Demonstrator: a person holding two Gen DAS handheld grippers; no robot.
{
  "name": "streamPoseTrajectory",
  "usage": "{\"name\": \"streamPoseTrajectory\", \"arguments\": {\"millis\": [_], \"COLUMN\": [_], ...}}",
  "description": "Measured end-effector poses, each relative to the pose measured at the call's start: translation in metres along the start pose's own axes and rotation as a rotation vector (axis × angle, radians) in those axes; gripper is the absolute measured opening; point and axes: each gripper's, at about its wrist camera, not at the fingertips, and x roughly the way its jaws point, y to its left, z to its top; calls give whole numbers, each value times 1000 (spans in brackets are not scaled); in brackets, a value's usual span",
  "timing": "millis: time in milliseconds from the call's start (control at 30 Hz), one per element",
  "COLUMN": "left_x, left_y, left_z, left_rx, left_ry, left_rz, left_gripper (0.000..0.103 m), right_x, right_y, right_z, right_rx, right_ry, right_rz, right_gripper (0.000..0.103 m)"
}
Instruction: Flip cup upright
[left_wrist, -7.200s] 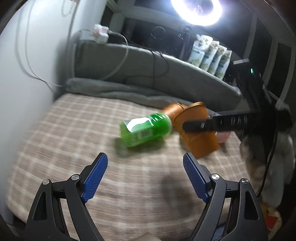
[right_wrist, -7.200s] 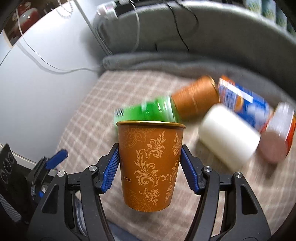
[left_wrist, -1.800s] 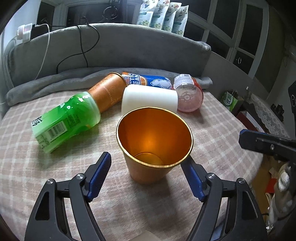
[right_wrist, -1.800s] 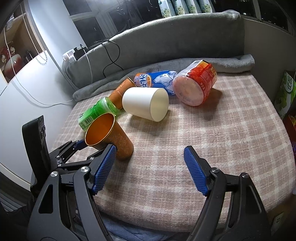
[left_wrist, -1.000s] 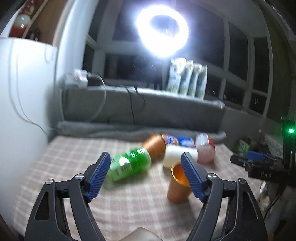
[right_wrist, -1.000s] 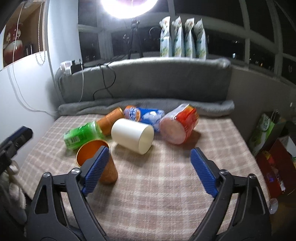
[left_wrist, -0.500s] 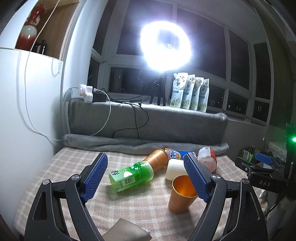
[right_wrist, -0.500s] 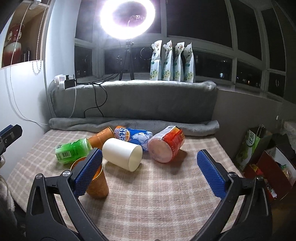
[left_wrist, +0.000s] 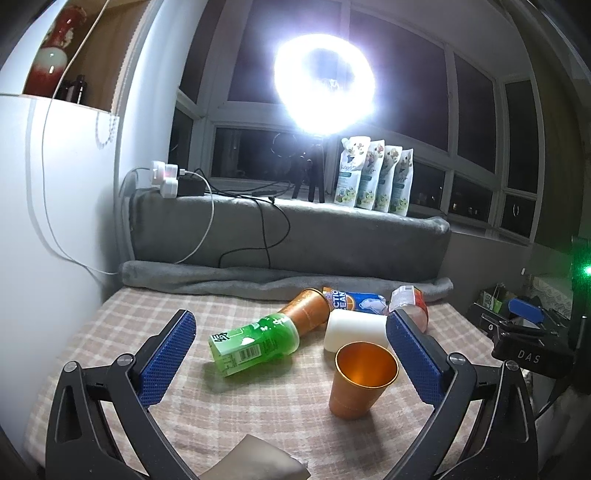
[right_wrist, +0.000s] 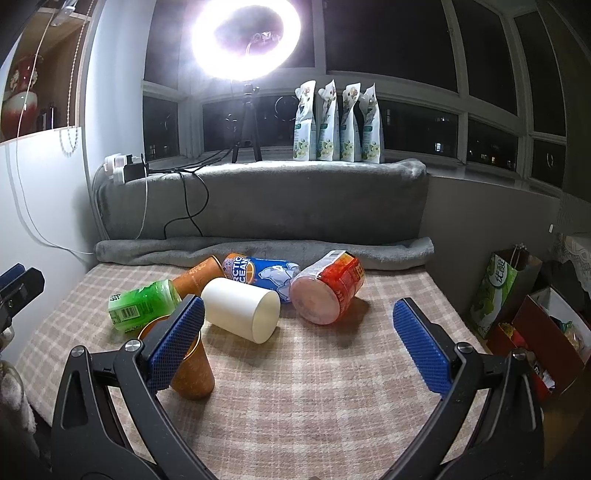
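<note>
Orange cup (left_wrist: 360, 380) upright, mouth up, near-left on the checked bench (right_wrist: 332, 380), just beside the white cup (right_wrist: 240, 308); near-right bench bare. Left claw (left_wrist: 291, 360) and right claw (right_wrist: 295, 341) apart, holding nothing.

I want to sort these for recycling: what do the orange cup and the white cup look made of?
Orange cup: likely paper, since its printed outside looks matte, though the glossy gold inside and rim could be foil or metal. White cup: plain matte wall with a thin rim, probably paper or plastic.
</note>
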Motion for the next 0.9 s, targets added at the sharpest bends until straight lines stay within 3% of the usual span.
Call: {"name": "streamPoseTrajectory", "arguments": {"millis": [900], "left_x": [10], "left_y": [4], "left_z": [-3], "left_rx": [-12], "left_ry": [37], "left_rz": [-3], "left_gripper": [103], "right_x": [11], "right_y": [1], "right_z": [-5], "right_rx": [1], "right_ry": [22], "right_rz": [8], "right_gripper": [103]}}
